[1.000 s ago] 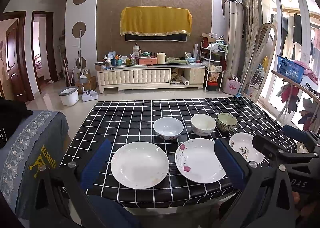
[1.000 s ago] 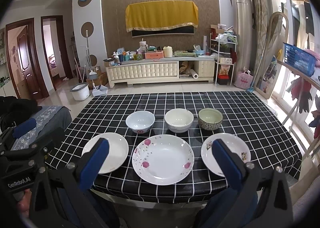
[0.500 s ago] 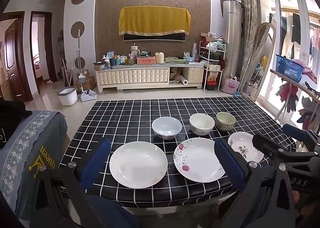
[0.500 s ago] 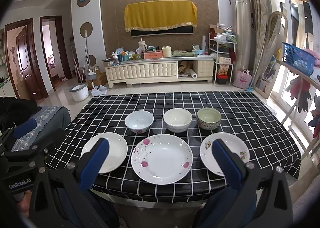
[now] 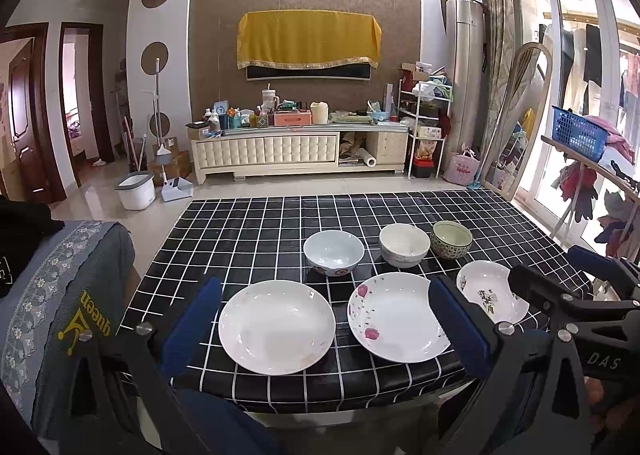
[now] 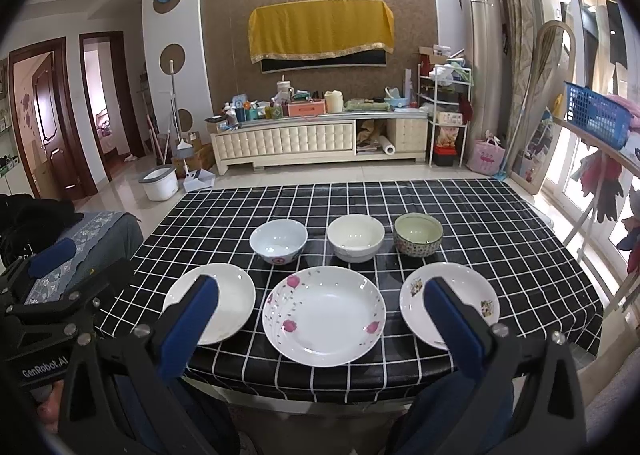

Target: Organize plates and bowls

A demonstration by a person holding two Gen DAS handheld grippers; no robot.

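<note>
Three plates lie in a front row on the black checked table (image 5: 248,231): a plain white plate (image 5: 277,326) (image 6: 224,297), a pink-flowered plate (image 5: 394,317) (image 6: 324,315) and a smaller patterned plate (image 5: 486,293) (image 6: 460,295). Behind them stand a pale blue bowl (image 5: 333,252) (image 6: 278,241), a cream bowl (image 5: 404,245) (image 6: 355,237) and a green patterned bowl (image 5: 452,239) (image 6: 418,234). My left gripper (image 5: 324,327) is open and empty, before the table's front edge, facing the plain plate. My right gripper (image 6: 320,327) is open and empty, facing the flowered plate.
A grey embroidered cloth over a seat (image 5: 60,295) is left of the table. A drying rack with a blue basket (image 5: 576,131) stands at the right. A TV cabinet (image 5: 296,151) and white bucket (image 5: 136,191) are beyond the table.
Both grippers have drifted very slightly; the dishes sit a touch lower left in view. Nothing was grasped or moved.
</note>
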